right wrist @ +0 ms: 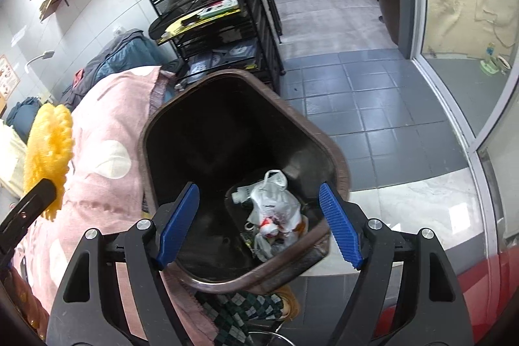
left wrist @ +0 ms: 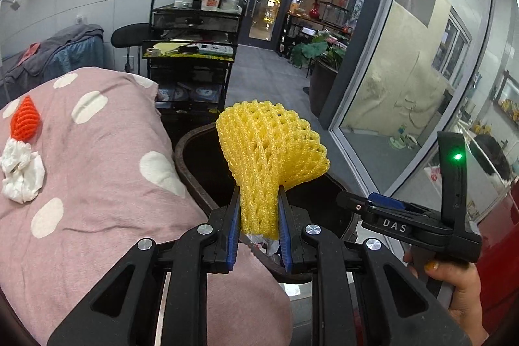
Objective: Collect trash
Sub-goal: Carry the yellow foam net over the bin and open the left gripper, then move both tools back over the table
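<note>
The yellow fruit net (left wrist: 269, 151) is foamed plastic mesh, matt and rough, with open diamond holes. The orange net (left wrist: 25, 119) on the bed looks like the same foam, and the white wad (left wrist: 22, 172) beside it is crumpled tissue paper. The pink bedcover (left wrist: 107, 158) is soft woven cloth, matt, with white dots. The left gripper (left wrist: 259, 216) and right gripper (right wrist: 259, 222) are matt black plastic with shiny metal bolts and ribbed blue pads (right wrist: 337, 226). The bin (right wrist: 337, 164) is smooth brown plastic with a slight sheen; a glossy white plastic bag (right wrist: 275, 206) lies inside. The floor (right wrist: 356, 106) is grey tile, faintly shiny.
</note>
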Demonstrator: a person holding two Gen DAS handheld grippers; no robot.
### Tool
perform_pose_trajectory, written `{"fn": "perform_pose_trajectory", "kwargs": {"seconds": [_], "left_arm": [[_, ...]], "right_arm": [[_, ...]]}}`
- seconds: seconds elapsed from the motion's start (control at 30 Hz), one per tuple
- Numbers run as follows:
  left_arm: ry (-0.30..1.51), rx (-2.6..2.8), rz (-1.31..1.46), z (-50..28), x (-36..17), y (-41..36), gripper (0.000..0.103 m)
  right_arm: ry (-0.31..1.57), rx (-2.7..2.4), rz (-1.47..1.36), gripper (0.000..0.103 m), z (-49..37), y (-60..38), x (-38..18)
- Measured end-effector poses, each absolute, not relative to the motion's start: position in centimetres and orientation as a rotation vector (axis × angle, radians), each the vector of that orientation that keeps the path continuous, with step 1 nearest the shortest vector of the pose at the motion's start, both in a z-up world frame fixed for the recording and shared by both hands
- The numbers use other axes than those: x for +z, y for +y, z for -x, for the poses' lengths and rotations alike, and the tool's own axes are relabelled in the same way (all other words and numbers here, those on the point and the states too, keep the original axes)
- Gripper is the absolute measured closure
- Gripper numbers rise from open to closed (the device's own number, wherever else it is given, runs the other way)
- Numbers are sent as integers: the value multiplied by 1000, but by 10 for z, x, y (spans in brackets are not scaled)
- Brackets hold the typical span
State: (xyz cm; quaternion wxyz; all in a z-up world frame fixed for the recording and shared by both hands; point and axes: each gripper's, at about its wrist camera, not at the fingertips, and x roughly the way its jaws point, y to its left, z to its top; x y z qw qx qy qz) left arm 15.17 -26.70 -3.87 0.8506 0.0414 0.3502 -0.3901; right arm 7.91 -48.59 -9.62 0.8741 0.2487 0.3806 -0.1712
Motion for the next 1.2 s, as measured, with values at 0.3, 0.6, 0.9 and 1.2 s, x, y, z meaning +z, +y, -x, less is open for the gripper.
{"fn": "perform_pose_trajectory", "kwargs": {"seconds": [0.3,0.6,0.9,1.2], "left_arm": [[772,-836,-143,-159,-51,-291,83],[787,-851,-192,-160,-59,-312,76],[753,-838,-191,-163,-59,-308,22],[741,-846,-114,-163,-51,-291,11]], "right_arm": [[797,-396,-527,27,-70,-495,-100],[796,-430,-533,23,-67,-502,-100],[804,-470,-553,18,-64,-508,-103],[809,-463,-550,17,-68,-503,-103]]}}
